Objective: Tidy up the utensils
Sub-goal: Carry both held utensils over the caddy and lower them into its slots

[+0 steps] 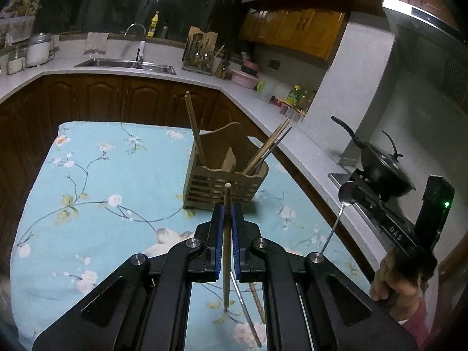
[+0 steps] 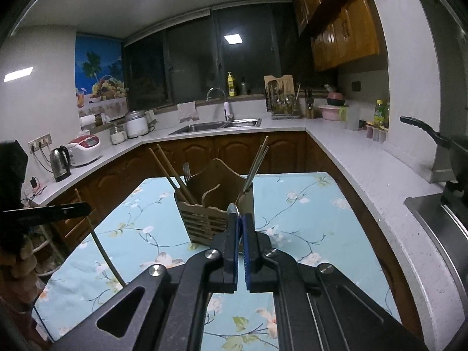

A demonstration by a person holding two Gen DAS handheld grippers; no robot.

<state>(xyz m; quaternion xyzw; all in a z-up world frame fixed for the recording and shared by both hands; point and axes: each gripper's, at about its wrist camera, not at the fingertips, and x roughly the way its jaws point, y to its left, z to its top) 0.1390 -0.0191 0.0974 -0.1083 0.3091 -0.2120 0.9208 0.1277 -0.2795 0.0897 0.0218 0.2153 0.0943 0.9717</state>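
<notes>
A slatted wooden utensil holder (image 1: 225,175) (image 2: 216,204) stands on the floral blue cloth (image 1: 96,193). Wooden chopsticks (image 1: 195,134) lean in its left compartment beside a fork (image 2: 186,170). Wooden and metal chopsticks (image 1: 272,146) lean in its right compartment. My left gripper (image 1: 227,208) is shut on a wooden chopstick (image 1: 227,248), held just in front of the holder. My right gripper (image 2: 239,218) is shut on a metal spoon (image 1: 346,194), whose bowl edge (image 2: 234,208) shows at the fingertips. A metal utensil (image 1: 245,310) and a wooden chopstick (image 1: 258,302) lie on the cloth below.
A white counter (image 2: 359,172) wraps around the table, with a sink (image 2: 216,127) at the back. A black wok (image 1: 383,166) sits on the stove at the right. A kettle (image 2: 60,162) and a rice cooker (image 2: 84,146) stand at the left. A hand (image 1: 392,278) holds the right gripper.
</notes>
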